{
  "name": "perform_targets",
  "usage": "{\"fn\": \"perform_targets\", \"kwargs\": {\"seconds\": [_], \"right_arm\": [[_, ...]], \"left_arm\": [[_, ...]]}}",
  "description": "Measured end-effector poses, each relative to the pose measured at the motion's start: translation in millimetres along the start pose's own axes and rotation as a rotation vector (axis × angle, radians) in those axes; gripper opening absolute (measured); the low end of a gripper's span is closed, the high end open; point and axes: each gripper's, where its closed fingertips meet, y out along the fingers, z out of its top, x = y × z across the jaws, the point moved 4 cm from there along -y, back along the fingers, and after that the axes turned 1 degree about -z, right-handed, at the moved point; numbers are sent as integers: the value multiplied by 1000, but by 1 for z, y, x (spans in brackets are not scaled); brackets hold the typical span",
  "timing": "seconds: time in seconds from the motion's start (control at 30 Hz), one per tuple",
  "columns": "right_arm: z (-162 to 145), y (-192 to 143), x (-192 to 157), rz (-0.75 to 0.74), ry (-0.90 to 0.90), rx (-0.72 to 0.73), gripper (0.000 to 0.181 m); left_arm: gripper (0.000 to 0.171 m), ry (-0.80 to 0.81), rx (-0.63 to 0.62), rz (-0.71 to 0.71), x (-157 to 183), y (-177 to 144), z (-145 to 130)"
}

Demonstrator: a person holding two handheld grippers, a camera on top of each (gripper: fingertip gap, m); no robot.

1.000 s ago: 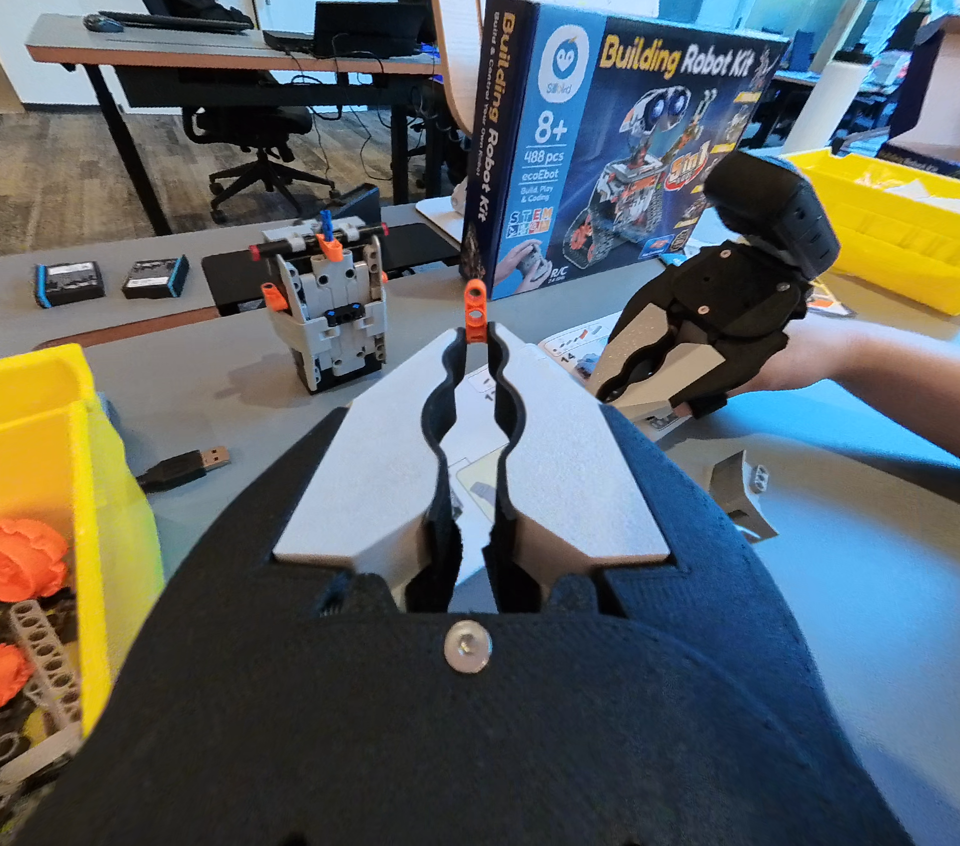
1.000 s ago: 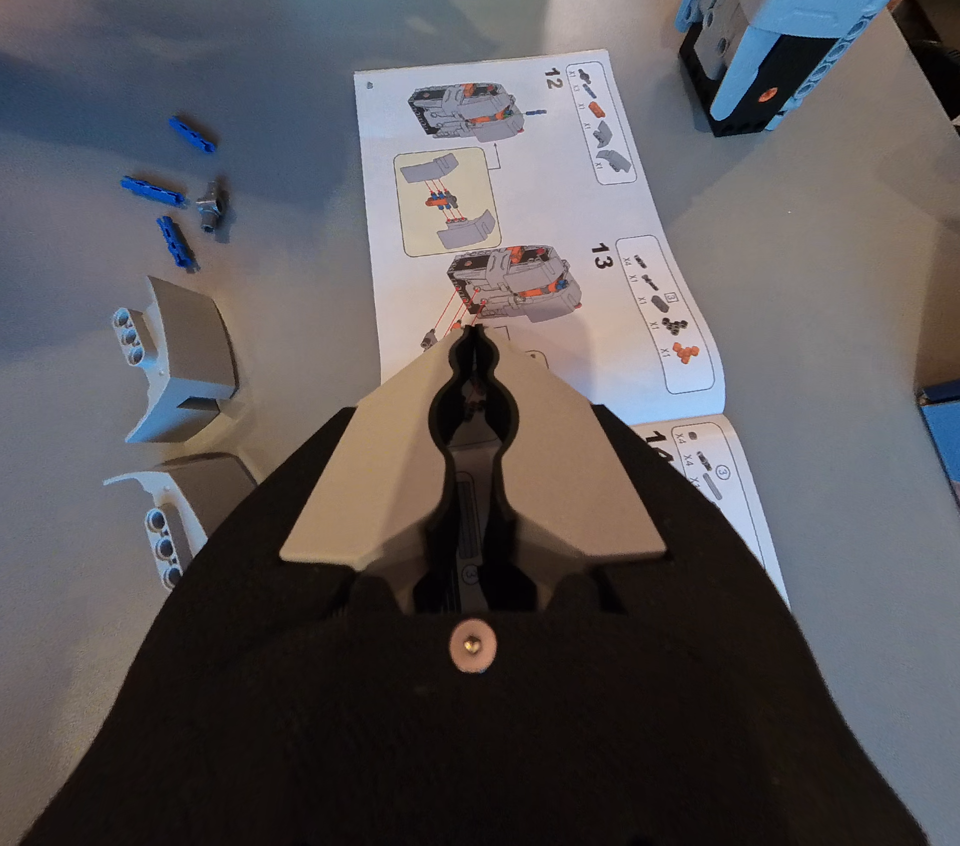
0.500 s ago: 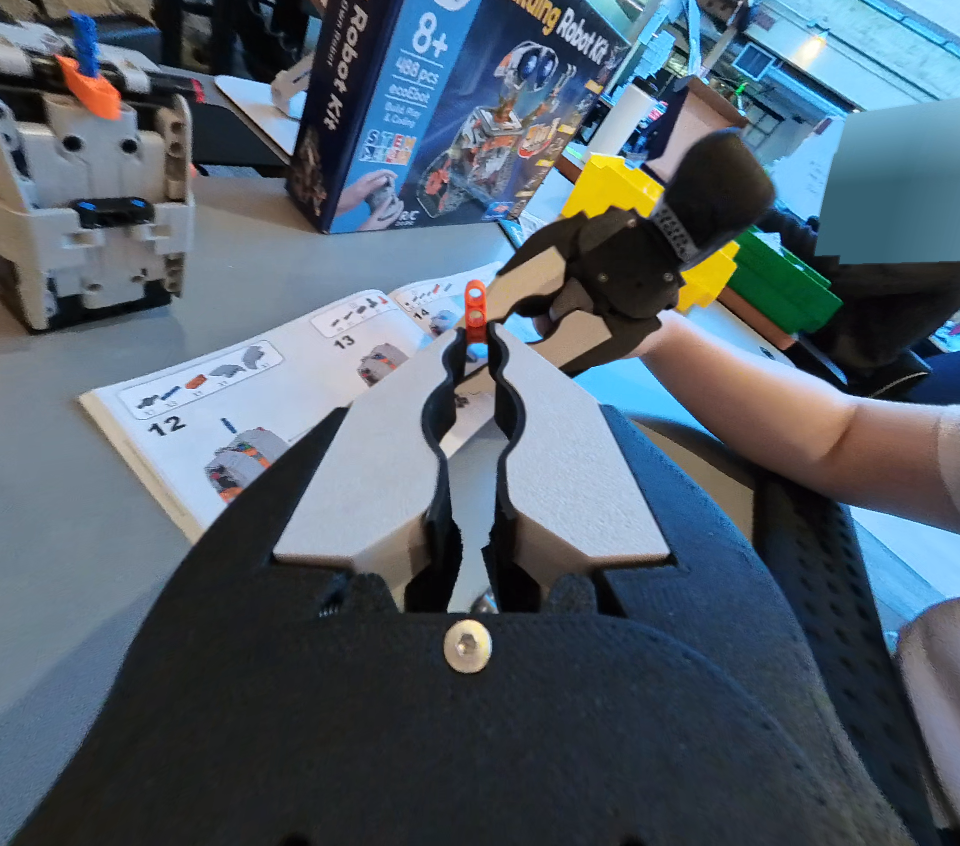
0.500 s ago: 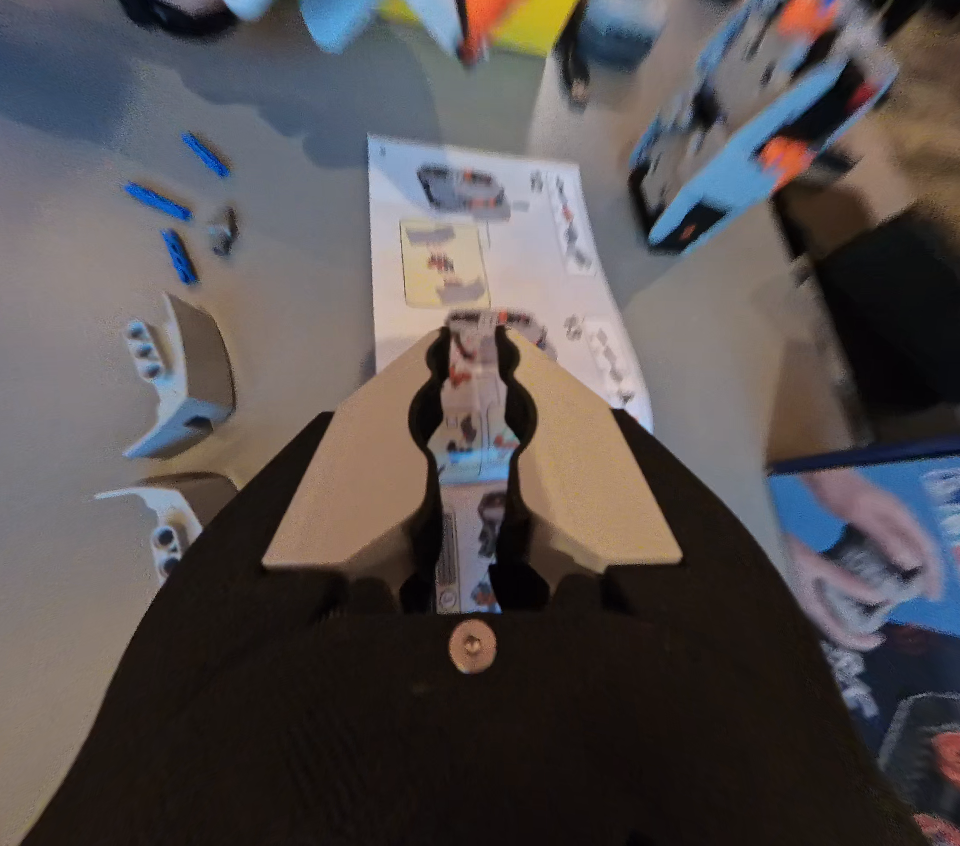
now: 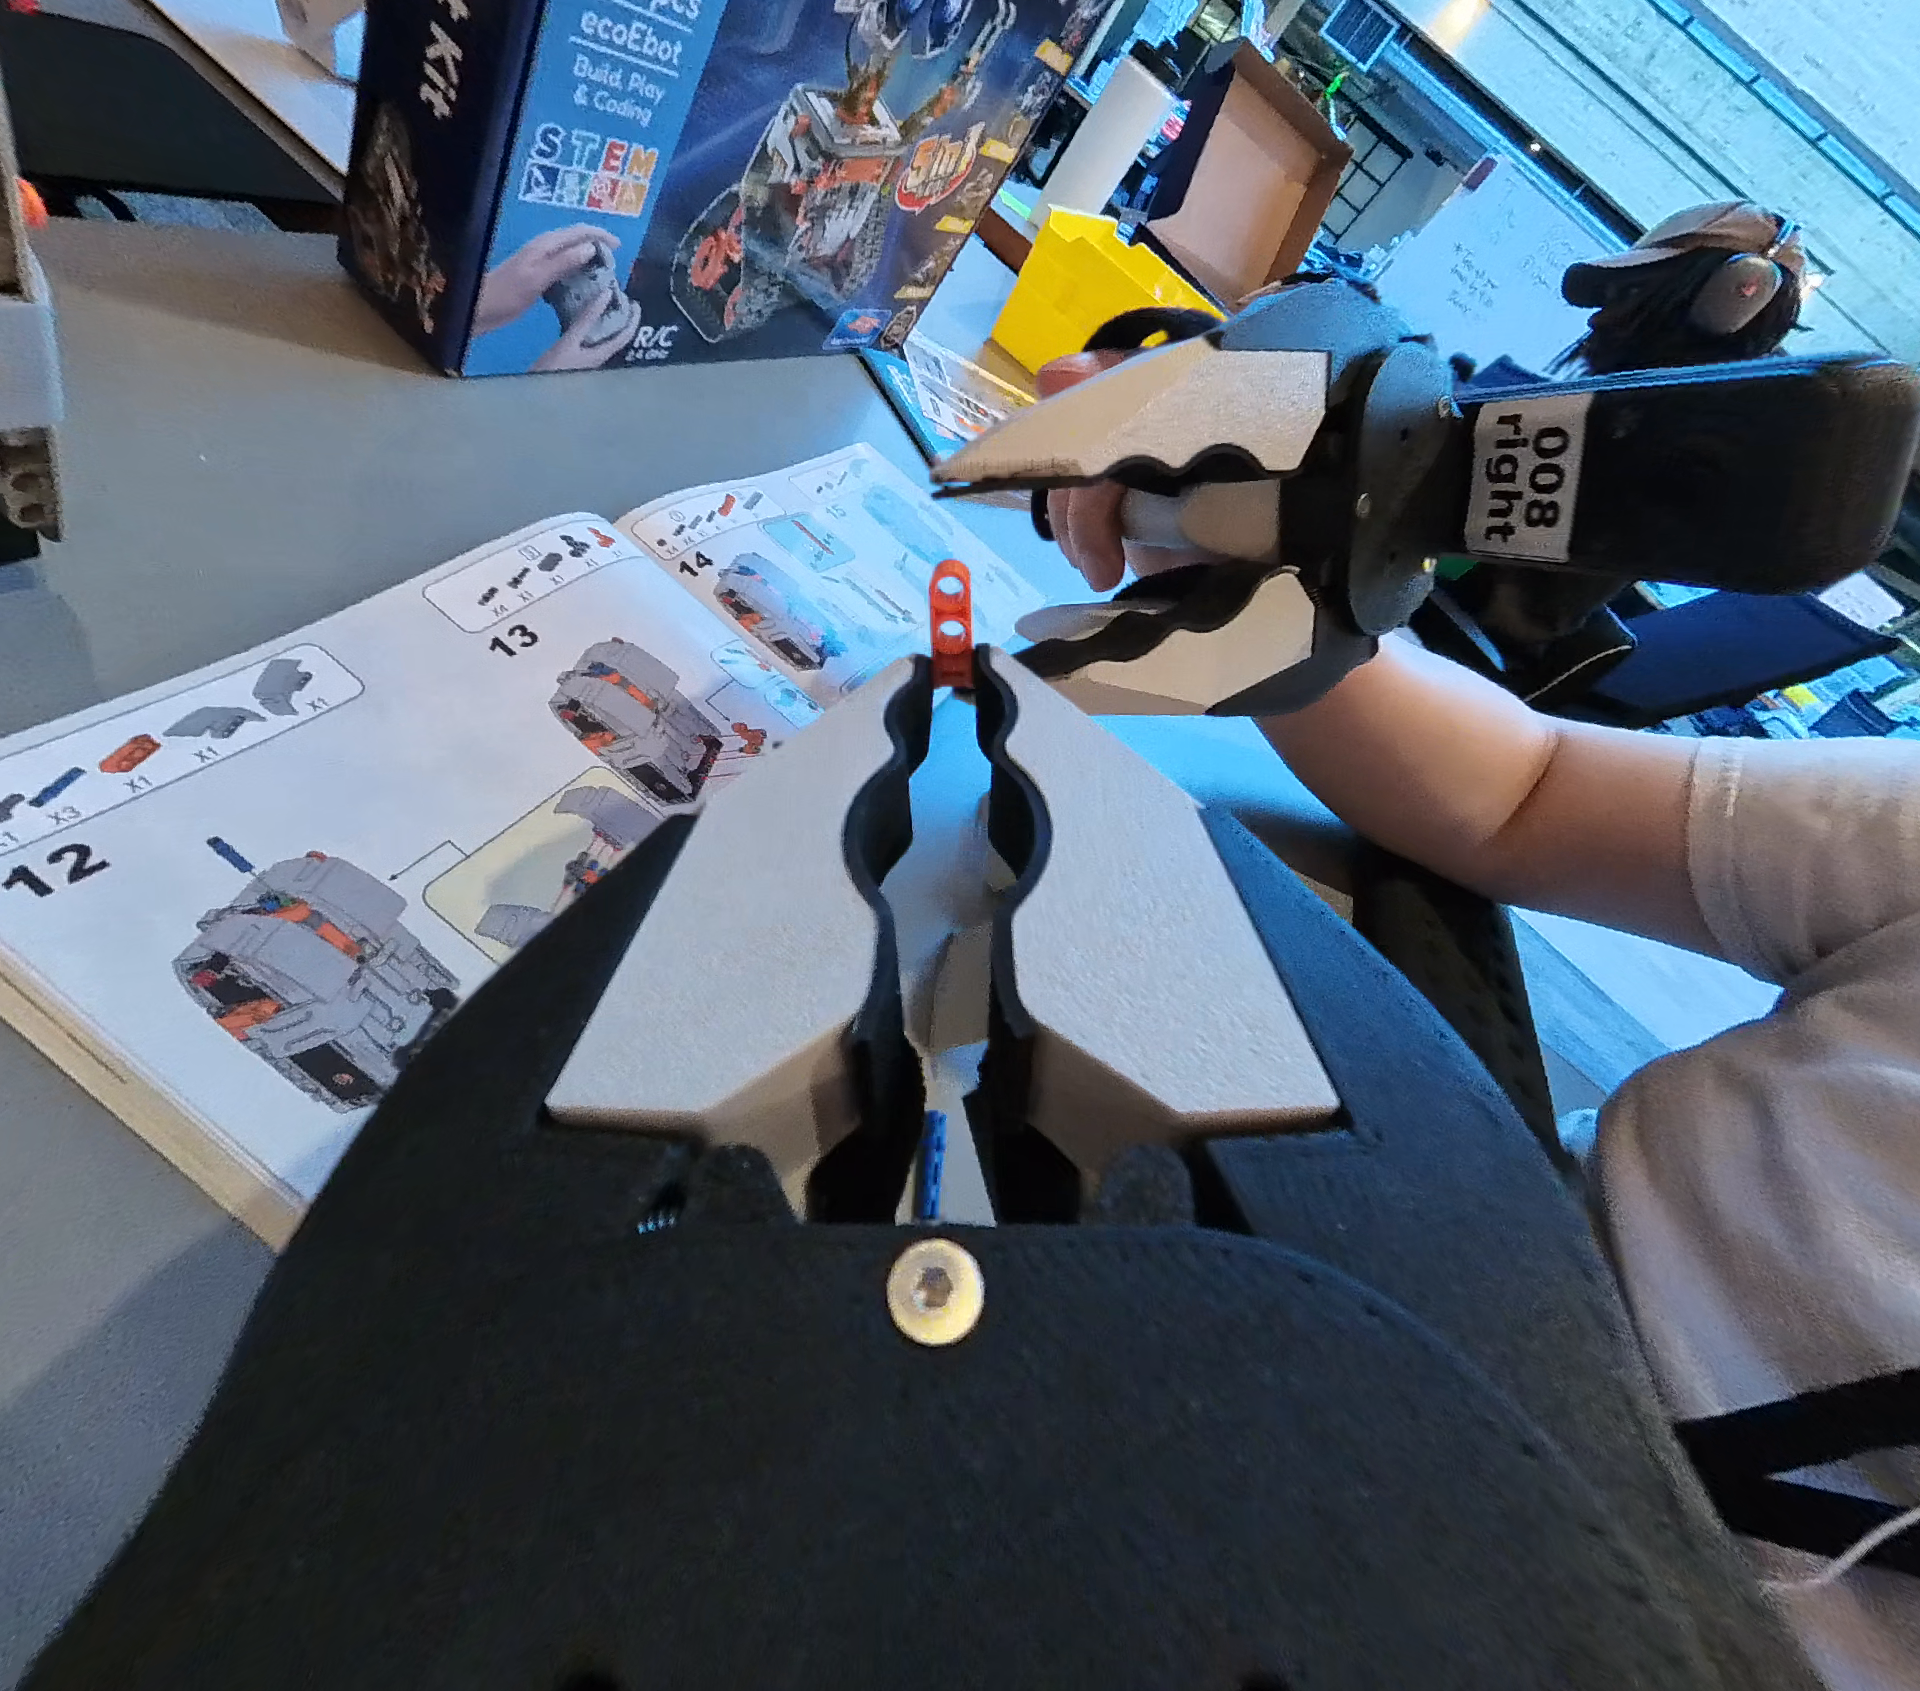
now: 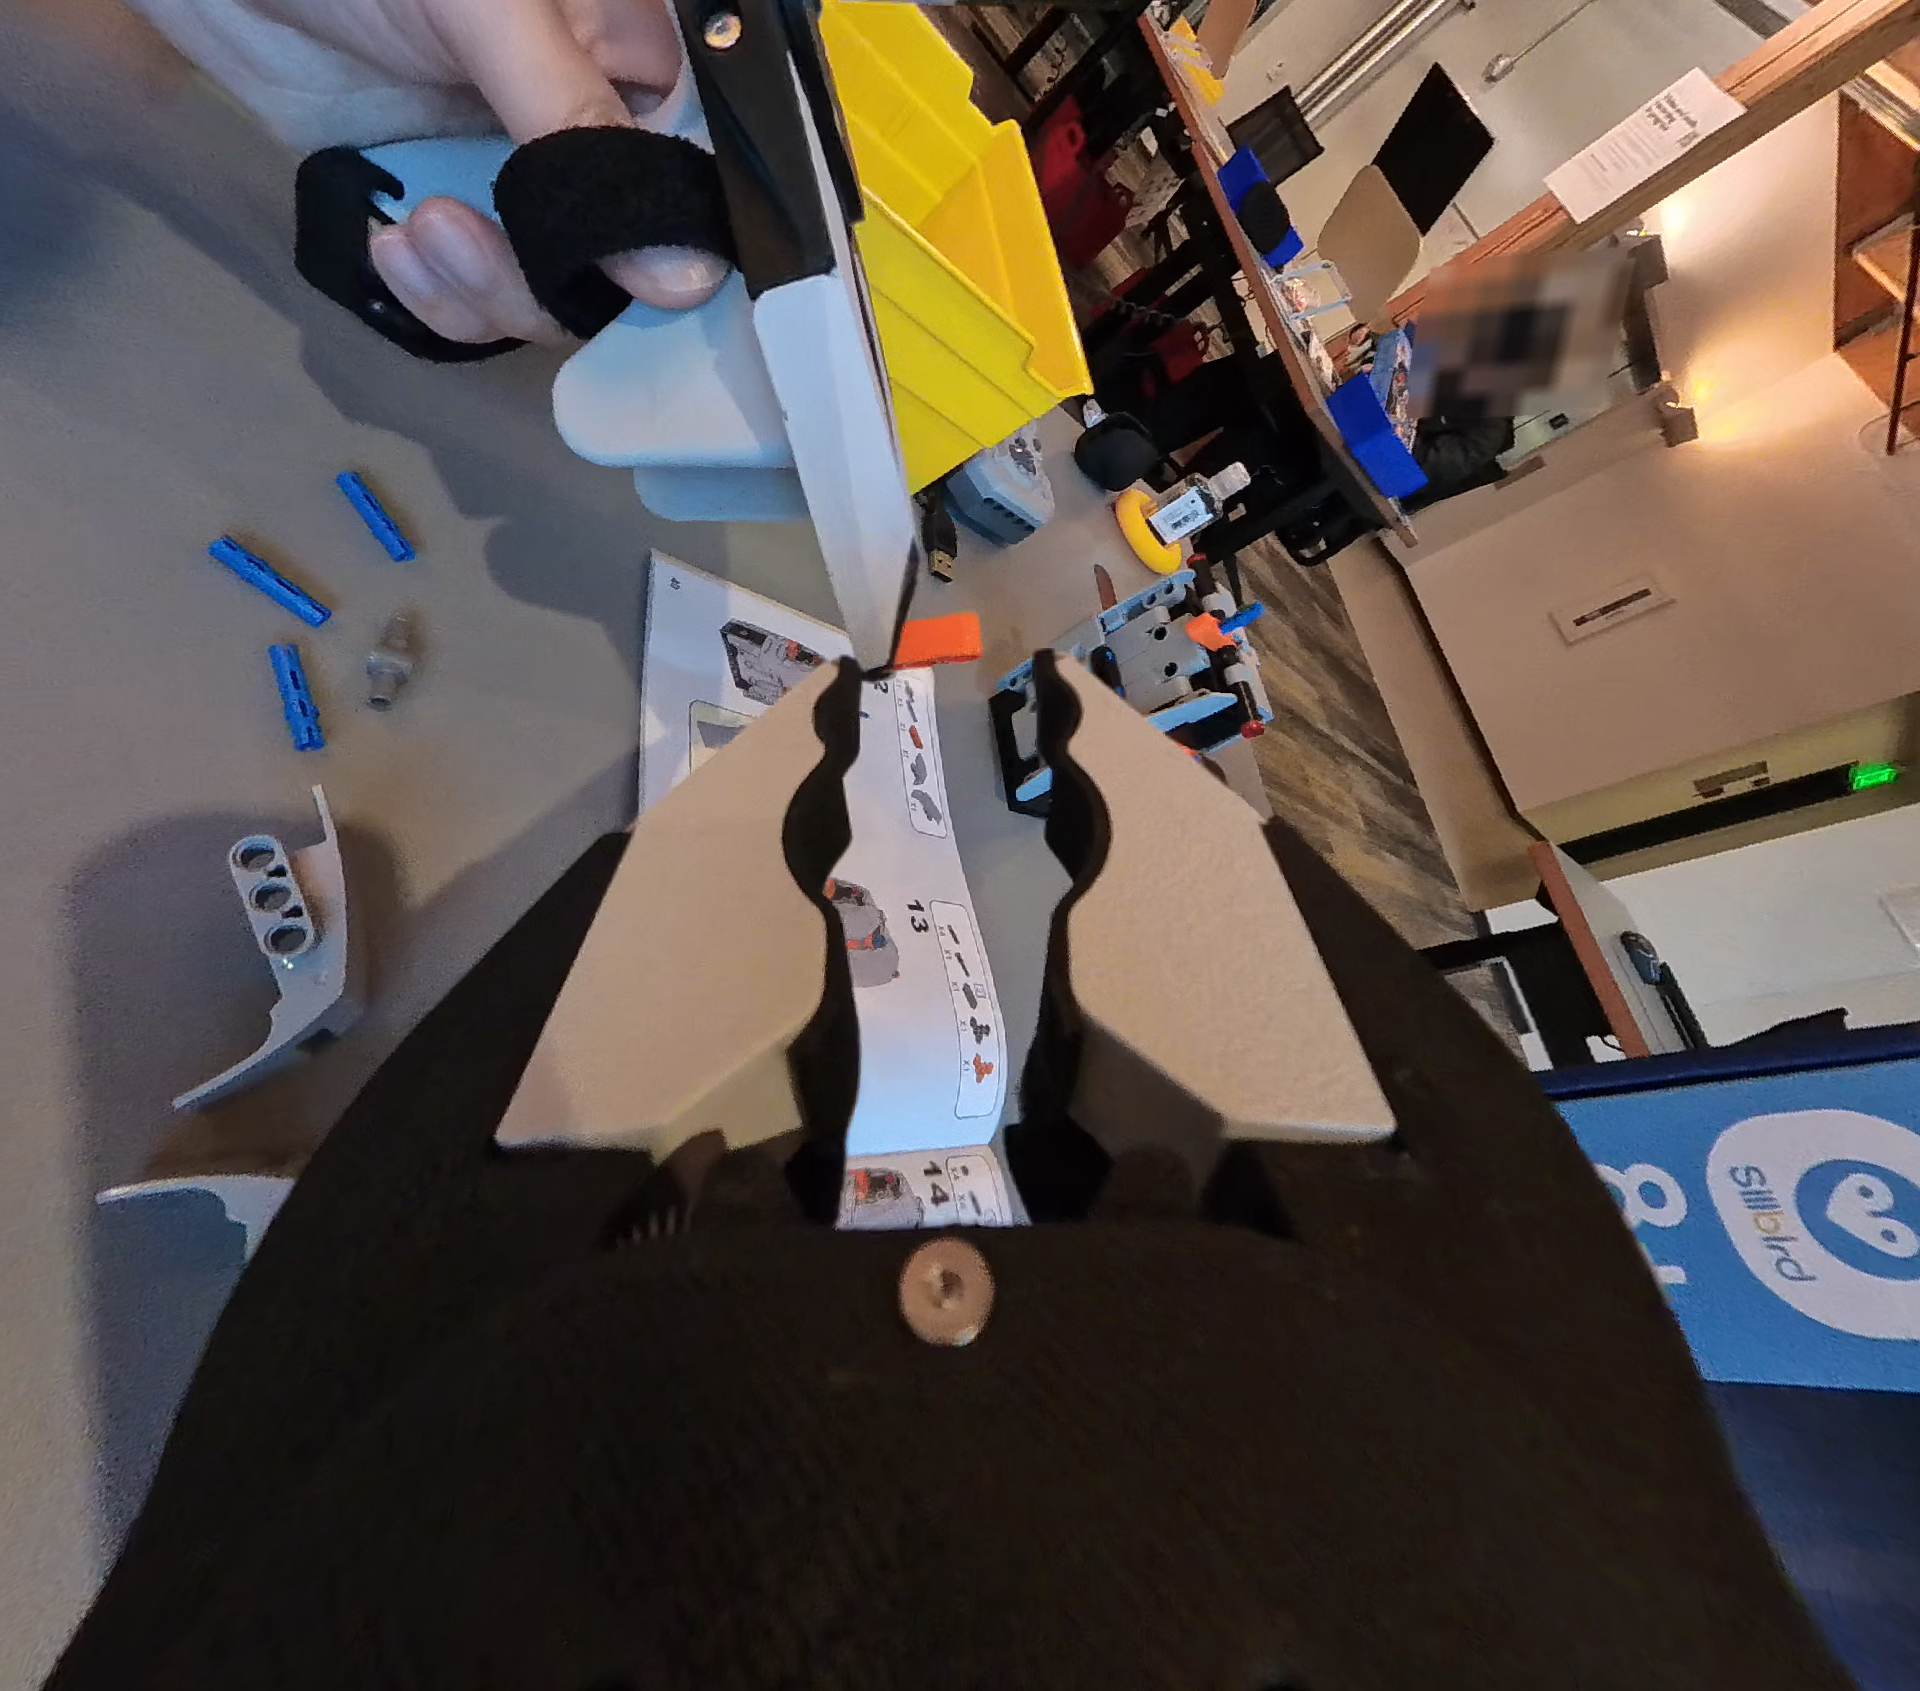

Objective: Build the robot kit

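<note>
Left claw (image 5: 948, 673) is pinching a small orange holed plastic connector (image 5: 949, 611) at its tips, above the open white instruction booklet (image 5: 436, 706) lying on the grey worktop (image 5: 208, 436). Right claw (image 6: 943, 673) is gaping empty, its tips flanking that connector (image 6: 938, 639); blue pins (image 6: 268, 580) are lying leftward.

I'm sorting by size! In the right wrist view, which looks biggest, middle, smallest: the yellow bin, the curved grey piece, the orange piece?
1. yellow bin
2. curved grey piece
3. orange piece, clamped in the left gripper
Nearness skews this.
</note>
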Motion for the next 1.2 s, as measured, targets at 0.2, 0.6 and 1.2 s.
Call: {"fn": "perform_targets", "kwargs": {"seconds": [0.2,0.6,1.2], "right_arm": [[-2,1,-9,59,-12,-9,24],[6,-1,-10,58,-21,19,23],[-20,-32,26,142,294,-10,22]], "left_arm": [[5,-23,-28,-32,1,4,-5],[7,-74,19,-117,5,-2,2],[5,207,140,108,10,-22,26]]}}
